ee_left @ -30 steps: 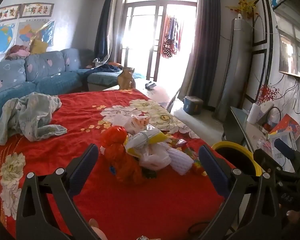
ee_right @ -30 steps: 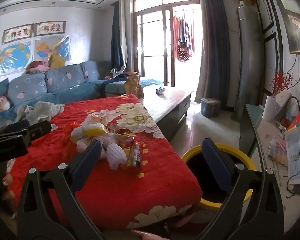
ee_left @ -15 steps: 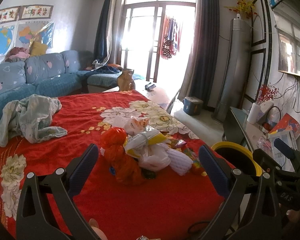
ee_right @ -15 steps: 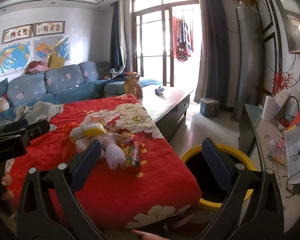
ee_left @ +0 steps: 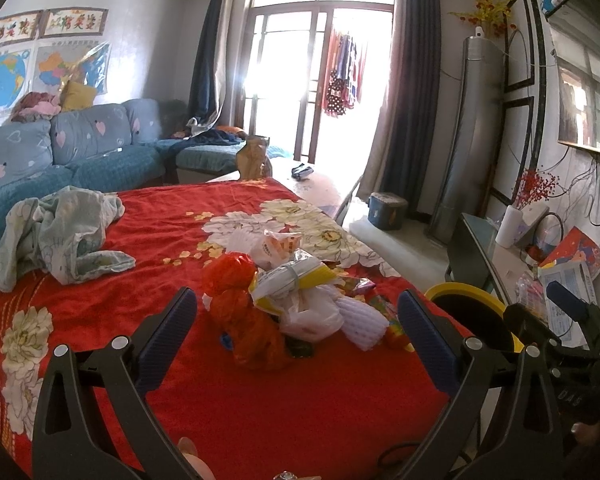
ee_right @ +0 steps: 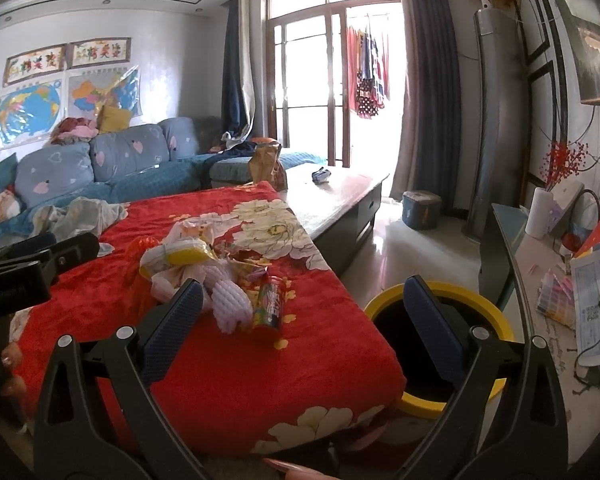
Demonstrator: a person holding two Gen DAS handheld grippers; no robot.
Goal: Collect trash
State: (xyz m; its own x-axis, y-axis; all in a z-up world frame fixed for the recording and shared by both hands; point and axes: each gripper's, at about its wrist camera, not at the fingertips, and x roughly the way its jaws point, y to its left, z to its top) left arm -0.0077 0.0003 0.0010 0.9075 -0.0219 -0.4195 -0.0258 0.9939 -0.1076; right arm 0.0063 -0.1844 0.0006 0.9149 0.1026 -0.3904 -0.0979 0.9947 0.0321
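Trash is lying heaped on the red cloth, the bin waiting just beside its edge (for short drops). We are holding both grippers, left and right, wide apart and empty, facing the heap.

Far ahead beyond the fingertips, a tall glazed door glares with daylight between dark curtains. Left of the fingers a blue sofa stands under wall maps; right, a grey tower unit
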